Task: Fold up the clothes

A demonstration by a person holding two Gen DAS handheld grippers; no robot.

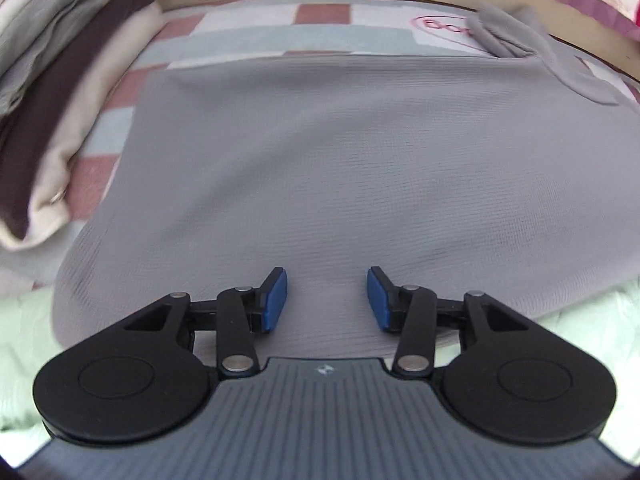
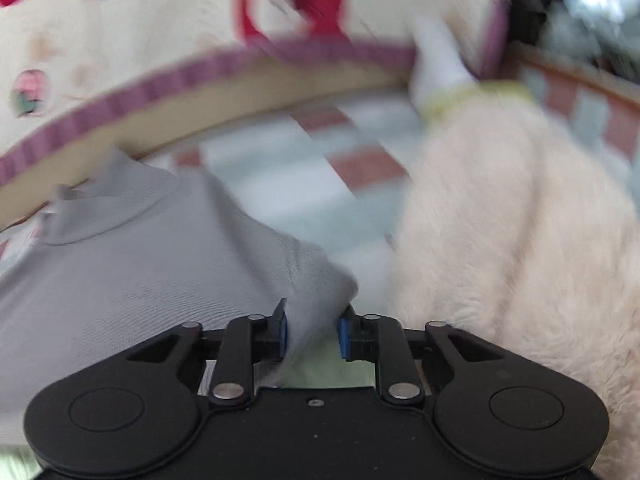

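Grey top (image 1: 320,152): flat on checked bedsheet (image 1: 248,36), spread for folding. Left gripper (image 1: 327,300): released, hovering over hem. Right gripper (image 2: 313,330): pinching shoulder/sleeve edge, prob. to fold across. Folded pile (image 1: 52,92) beside.

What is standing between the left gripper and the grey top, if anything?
Nothing visible. The left gripper is open right above the grey top, with only bare grey cloth between and ahead of its fingers. The stack of folded clothes lies off to the side, clear of it.
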